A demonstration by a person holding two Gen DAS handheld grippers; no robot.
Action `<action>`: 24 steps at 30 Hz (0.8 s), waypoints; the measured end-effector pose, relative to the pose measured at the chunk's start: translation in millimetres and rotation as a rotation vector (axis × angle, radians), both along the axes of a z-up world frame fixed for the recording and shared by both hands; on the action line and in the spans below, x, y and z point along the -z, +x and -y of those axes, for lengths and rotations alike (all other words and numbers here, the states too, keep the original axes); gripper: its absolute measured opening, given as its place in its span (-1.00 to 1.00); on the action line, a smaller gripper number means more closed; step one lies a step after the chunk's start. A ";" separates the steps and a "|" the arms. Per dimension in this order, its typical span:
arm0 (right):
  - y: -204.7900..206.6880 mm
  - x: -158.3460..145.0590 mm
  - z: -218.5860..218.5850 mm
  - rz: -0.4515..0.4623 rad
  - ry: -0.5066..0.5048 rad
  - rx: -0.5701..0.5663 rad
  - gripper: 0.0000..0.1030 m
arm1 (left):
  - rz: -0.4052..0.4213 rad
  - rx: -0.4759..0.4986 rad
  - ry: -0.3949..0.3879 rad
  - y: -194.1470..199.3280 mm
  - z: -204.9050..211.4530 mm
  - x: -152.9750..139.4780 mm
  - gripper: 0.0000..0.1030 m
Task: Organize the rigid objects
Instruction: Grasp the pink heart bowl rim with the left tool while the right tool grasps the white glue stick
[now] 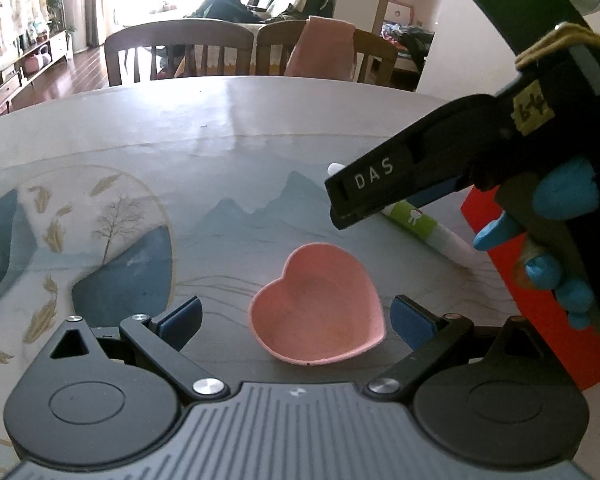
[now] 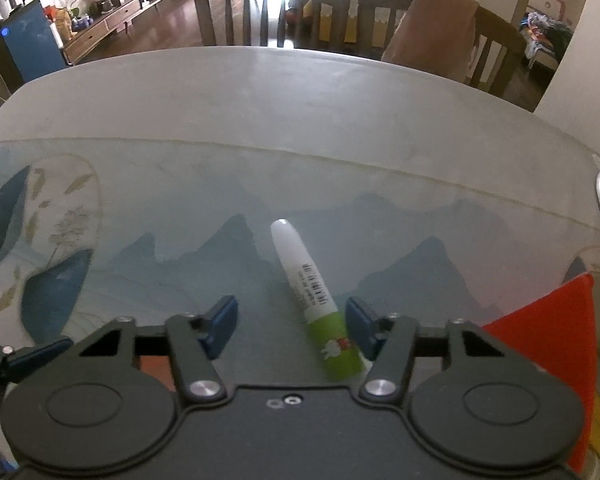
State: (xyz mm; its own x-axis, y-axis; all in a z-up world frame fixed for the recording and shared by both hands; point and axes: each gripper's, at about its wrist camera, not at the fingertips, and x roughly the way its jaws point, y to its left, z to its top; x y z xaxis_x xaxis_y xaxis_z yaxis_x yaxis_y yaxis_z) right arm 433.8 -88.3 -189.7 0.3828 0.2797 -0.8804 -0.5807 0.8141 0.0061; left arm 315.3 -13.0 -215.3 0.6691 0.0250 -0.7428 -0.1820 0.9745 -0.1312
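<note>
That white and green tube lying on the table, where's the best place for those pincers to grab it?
Probably across the middle of the tube, from above. It lies flat on the table, its long axis running away from the right gripper, so the open fingers, one on each side, can close on its round flanks. The tapered white tip looks likelier to slip.

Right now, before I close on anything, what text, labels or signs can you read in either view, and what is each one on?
"DAS": white letters on the black body of the right tool, left wrist view.
Yellow tag on that tool's handle: handwritten black marks, not legible.
Green and white tube: barcode and fine print, too small to read; a small cartoon figure on its green band.
Nothing else is readable.
</note>
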 end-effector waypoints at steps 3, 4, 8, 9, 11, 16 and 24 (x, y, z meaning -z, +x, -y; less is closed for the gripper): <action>1.4 0.4 0.4 0.009 0.005 -0.007 0.03 | 0.003 0.000 0.005 0.5 0.8 1.2 0.94; 1.5 0.4 0.5 0.012 0.007 -0.009 -0.02 | 0.006 0.003 0.006 0.8 1.0 1.7 0.94; 1.2 0.1 0.1 0.023 0.005 -0.018 -0.26 | 0.014 0.016 0.002 2.8 1.7 2.5 0.79; 0.8 -0.1 0.6 0.021 0.008 -0.018 -0.30 | 0.014 0.019 0.002 3.0 2.3 2.4 0.72; -0.9 0.1 2.0 0.023 0.012 -0.014 -0.49 | 0.016 0.027 0.000 4.4 3.3 2.5 0.64; -4.1 -2.2 4.3 0.017 0.032 0.000 -0.69 | 0.019 0.042 0.000 6.5 3.1 1.7 0.38; -26.3 -6.5 12.2 0.002 0.067 0.005 -0.69 | 0.008 0.040 -0.008 0.8 -1.8 0.3 0.37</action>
